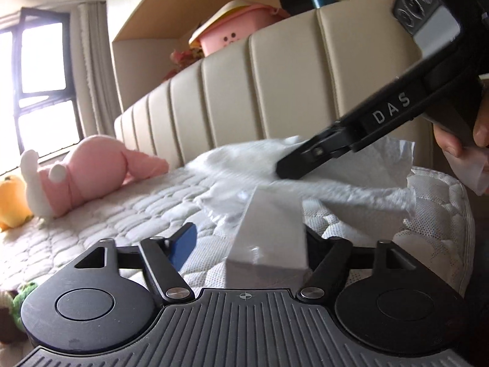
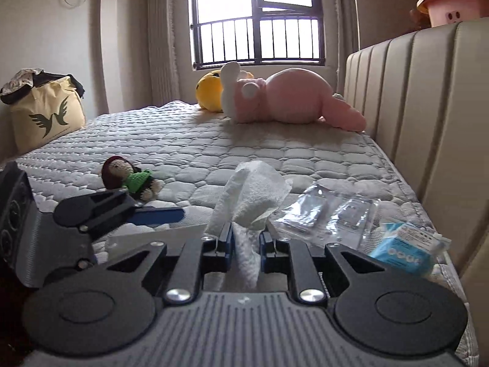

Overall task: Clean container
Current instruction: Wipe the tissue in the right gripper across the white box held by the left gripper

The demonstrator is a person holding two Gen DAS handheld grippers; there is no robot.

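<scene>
— Two grippers; what does each hold?
— Right gripper [image 2: 247,238] is clenched on the white tissue [image 2: 252,195]; left gripper [image 1: 247,238] stands spread around the clear container [image 1: 269,238], at twelve o'clock, over the mattress [image 1: 107,214].

Both wrist cameras sit low over the mattress [image 2: 214,140], sharing the pink plush [image 1: 101,168] and headboard [image 1: 275,85].

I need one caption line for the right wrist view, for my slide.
Right tool shut on a crumpled white paper towel above a quilted grey mattress; left tool alongside.
</scene>
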